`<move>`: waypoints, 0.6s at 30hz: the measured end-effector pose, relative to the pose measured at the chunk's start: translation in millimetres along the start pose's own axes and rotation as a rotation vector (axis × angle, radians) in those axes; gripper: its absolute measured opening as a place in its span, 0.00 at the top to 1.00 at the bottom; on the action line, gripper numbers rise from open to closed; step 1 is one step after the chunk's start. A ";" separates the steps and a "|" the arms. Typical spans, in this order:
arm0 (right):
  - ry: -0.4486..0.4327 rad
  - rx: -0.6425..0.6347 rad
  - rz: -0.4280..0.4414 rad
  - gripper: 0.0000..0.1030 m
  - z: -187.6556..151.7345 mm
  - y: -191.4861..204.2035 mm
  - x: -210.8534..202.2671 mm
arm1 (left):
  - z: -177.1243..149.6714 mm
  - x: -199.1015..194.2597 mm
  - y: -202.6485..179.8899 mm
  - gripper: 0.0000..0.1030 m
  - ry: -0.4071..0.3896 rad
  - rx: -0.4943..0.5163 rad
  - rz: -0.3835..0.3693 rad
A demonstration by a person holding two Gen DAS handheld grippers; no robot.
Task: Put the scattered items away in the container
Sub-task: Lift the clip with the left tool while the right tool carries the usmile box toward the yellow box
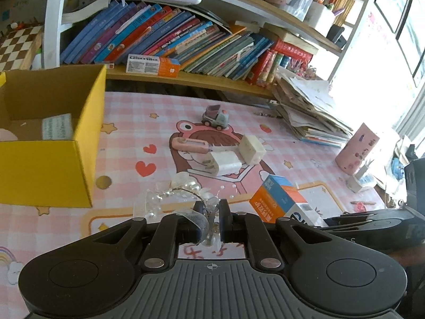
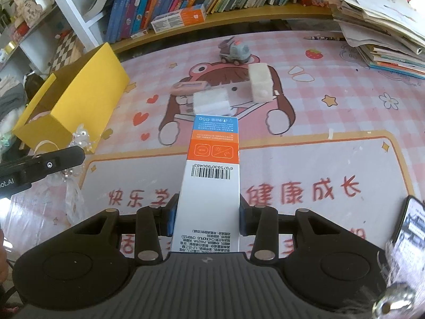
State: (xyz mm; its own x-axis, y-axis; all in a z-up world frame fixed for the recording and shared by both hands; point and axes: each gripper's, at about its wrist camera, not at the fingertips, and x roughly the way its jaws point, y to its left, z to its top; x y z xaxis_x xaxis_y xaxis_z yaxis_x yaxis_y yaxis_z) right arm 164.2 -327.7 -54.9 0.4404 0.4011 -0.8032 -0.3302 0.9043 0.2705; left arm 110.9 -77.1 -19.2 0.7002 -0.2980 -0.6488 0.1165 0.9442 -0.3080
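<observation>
Toothpaste carton (image 2: 209, 183) is sitting lengthwise in your right gripper (image 2: 205, 220), jaws clamping its sides, long axis pointing ahead. Yellow box (image 2: 77, 101) is lying off to the left, open worktop (image 2: 318, 164) between. Left gripper (image 1: 211, 218) is nearer it, jaws pinching shut on the pearl hairband (image 1: 178, 191).

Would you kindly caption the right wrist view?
Right tool grips a toothpaste box above the pink mat.
</observation>
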 end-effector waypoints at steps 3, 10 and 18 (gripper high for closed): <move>-0.007 -0.006 -0.018 0.63 -7.2 23.8 -1.8 | -4.3 -15.7 15.6 0.90 -0.005 0.001 -0.012; -0.004 -0.017 -0.030 0.63 -30.9 83.4 -0.9 | -15.8 -49.0 56.3 0.90 0.004 0.017 -0.033; -0.007 -0.008 -0.046 0.63 -54.1 140.5 2.8 | -27.9 -83.4 97.8 0.90 -0.004 0.039 -0.046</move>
State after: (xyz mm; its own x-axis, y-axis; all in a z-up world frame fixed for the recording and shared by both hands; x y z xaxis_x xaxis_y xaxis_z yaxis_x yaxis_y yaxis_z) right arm 73.8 -207.4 -47.9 0.4608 0.3603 -0.8111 -0.3159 0.9206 0.2295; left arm 44.2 36.2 -14.6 0.6966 -0.3405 -0.6315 0.1759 0.9344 -0.3098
